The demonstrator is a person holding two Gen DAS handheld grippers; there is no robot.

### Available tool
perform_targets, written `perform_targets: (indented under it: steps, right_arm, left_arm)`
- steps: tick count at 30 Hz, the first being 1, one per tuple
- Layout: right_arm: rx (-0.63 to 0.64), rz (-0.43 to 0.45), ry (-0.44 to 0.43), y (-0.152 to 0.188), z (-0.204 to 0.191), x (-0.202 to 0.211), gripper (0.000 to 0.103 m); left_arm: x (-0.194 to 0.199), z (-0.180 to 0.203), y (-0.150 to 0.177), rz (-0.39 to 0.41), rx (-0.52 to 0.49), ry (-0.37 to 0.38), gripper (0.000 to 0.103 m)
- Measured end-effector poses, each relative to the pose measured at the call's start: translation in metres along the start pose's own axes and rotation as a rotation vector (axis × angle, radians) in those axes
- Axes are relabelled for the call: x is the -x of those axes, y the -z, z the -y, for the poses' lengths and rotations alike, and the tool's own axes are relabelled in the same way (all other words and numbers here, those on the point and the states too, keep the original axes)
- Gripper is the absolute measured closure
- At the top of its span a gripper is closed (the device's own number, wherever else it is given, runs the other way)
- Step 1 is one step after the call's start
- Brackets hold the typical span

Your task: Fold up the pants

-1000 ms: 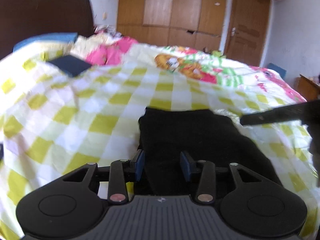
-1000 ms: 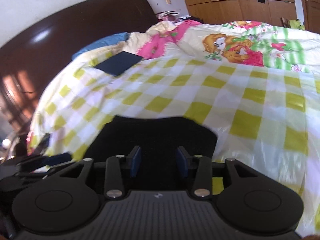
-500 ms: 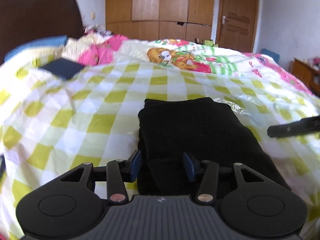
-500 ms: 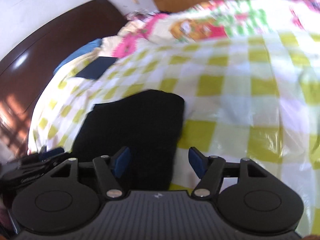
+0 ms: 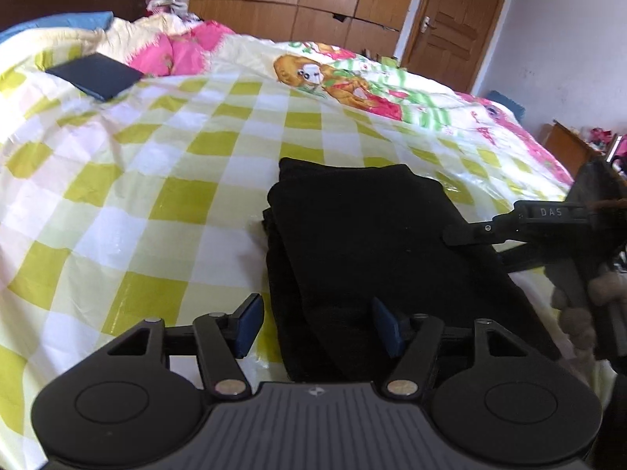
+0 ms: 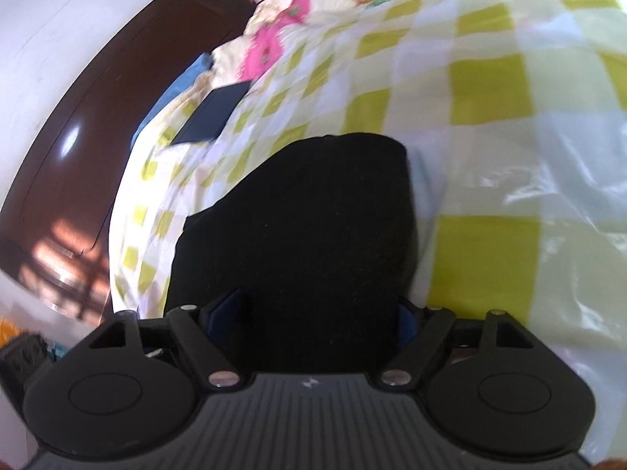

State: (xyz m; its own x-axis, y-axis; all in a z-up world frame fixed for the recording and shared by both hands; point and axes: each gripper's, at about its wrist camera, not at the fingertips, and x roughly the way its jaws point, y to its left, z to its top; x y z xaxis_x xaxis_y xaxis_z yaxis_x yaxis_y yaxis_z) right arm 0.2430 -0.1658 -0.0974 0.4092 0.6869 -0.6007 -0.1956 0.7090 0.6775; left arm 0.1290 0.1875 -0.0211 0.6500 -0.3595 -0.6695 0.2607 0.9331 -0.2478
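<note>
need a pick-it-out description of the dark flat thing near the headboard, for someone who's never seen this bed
Start at the bed's yellow-and-white checked cover and follow it toward the dark wooden headboard. Near that end, beside the pink bedding, lies a flat navy rectangular item. Unlike the folded black pants nearer the grippers, it is blue-toned, thin and sharp-cornered.

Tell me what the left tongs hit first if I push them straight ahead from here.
Most likely the black pants: the open left tongs point along the folded stack on the checked sheet, near its left edge. Height above the cloth is unclear.
</note>
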Motion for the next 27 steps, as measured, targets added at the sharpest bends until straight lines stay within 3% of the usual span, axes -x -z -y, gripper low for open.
perform_targets:
  steps: [3, 5, 6, 9, 11, 13, 20, 25, 27]
  right_arm:
    - [0.007, -0.006, -0.016, 0.002, 0.002, -0.005, 0.021]
    - [0.011, -0.008, -0.019, 0.003, 0.0, -0.012, 0.02]
    - [0.019, -0.009, -0.014, 0.002, -0.002, -0.012, 0.02]
    - [0.011, -0.032, 0.002, -0.001, -0.001, -0.007, 0.037]
    - [-0.041, -0.039, -0.016, -0.003, 0.009, 0.003, 0.049]
    - [-0.052, -0.037, -0.001, -0.003, 0.015, 0.014, 0.051]
    - [-0.05, 0.074, 0.145, -0.024, 0.035, 0.055, 0.05]
    - [-0.023, 0.123, 0.269, -0.033, 0.035, 0.078, 0.043]
    - [0.063, 0.167, 0.35, -0.025, 0.021, 0.091, 0.043]
  left_arm:
    - [-0.002, -0.004, 0.002, -0.011, 0.006, 0.001, 0.024]
    - [-0.014, -0.005, 0.005, -0.024, 0.019, -0.01, 0.013]
    - [-0.021, -0.007, 0.005, -0.032, 0.039, 0.001, 0.013]
    - [-0.039, -0.01, 0.003, -0.061, 0.12, 0.04, 0.015]
    - [-0.044, -0.001, -0.001, -0.071, 0.133, 0.059, 0.024]
    - [-0.048, 0.02, -0.007, -0.068, 0.079, 0.049, 0.028]
    - [-0.079, 0.075, -0.034, -0.074, 0.042, 0.132, 0.028]
    - [-0.095, 0.102, -0.052, -0.044, -0.027, 0.078, 0.033]
    - [-0.083, 0.099, -0.06, -0.007, -0.05, 0.057, 0.035]
